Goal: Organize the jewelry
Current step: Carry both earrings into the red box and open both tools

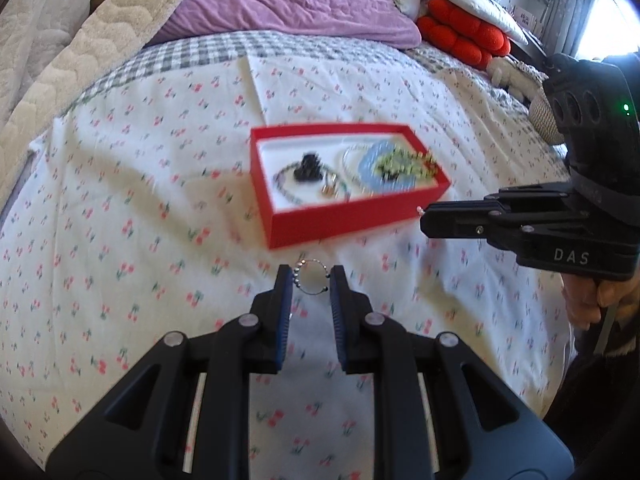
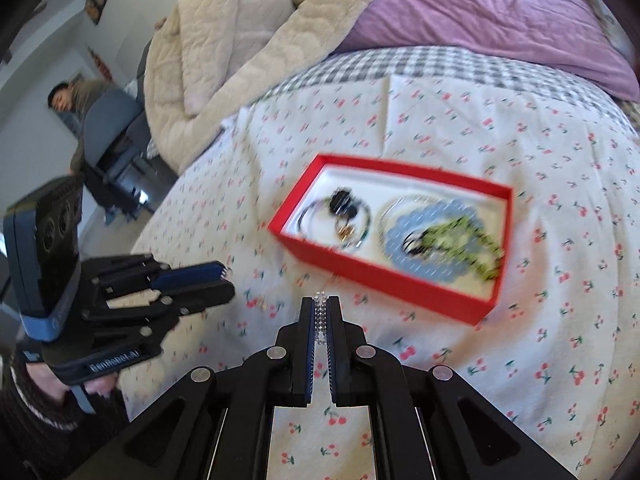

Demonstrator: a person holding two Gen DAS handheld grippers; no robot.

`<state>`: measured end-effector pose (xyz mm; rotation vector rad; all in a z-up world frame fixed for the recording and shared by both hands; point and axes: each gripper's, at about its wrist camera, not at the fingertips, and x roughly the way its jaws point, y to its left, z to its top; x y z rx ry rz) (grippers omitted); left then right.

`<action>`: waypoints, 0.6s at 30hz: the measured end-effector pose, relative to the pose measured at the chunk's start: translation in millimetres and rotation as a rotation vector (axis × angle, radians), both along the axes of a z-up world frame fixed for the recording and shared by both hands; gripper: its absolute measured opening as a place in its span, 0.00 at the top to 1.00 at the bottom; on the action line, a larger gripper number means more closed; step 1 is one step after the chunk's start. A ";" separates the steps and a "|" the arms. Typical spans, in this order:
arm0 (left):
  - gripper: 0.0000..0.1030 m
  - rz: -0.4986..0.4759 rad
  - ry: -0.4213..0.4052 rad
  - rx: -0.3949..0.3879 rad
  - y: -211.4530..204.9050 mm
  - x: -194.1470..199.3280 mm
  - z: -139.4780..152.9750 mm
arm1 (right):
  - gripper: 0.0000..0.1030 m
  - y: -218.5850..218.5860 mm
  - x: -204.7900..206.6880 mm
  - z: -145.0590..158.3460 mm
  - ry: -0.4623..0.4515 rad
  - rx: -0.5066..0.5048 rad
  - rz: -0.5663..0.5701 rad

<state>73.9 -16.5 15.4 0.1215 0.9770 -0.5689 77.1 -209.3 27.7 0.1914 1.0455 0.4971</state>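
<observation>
In the left wrist view, the left gripper [image 1: 311, 279] pinches a small silver beaded ring [image 1: 311, 279] between its blue-padded fingertips, the ring's open face turned toward the camera and held above the white cherry-print bedspread [image 1: 120, 240]. Just beyond it lies the shallow red rectangular cardboard box [image 1: 340, 224], its long axis running left to right and slightly away to the right. Inside, on the white lining, a thin bracelet with a dark charm [image 1: 306, 170] sits on the left and a pale blue beaded loop [image 1: 384, 176] with a green beaded strand [image 1: 404, 164] on the right. The right gripper [image 1: 424, 216] enters from the right, near the box's near right corner.

In the right wrist view, the right gripper [image 2: 320, 312] is closed narrowly on a short silver beaded chain [image 2: 320, 320] running lengthwise between the pads. The red box [image 2: 384, 280] lies ahead, its long axis slanting down to the right. The left gripper [image 2: 224, 280] shows side-on at the left, its hold not legible here.
</observation>
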 end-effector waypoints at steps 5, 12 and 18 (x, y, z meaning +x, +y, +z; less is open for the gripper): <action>0.80 -0.001 -0.019 -0.025 -22.5 13.2 2.4 | 0.95 -16.6 11.4 6.8 -0.007 0.035 -0.066; 0.80 -0.034 -0.057 -0.036 -54.7 24.6 -0.4 | 0.95 -37.4 26.6 6.8 -0.001 0.087 -0.153; 0.80 -0.026 -0.070 -0.028 -73.0 40.6 -11.5 | 0.95 -42.4 37.2 2.6 0.004 0.105 -0.184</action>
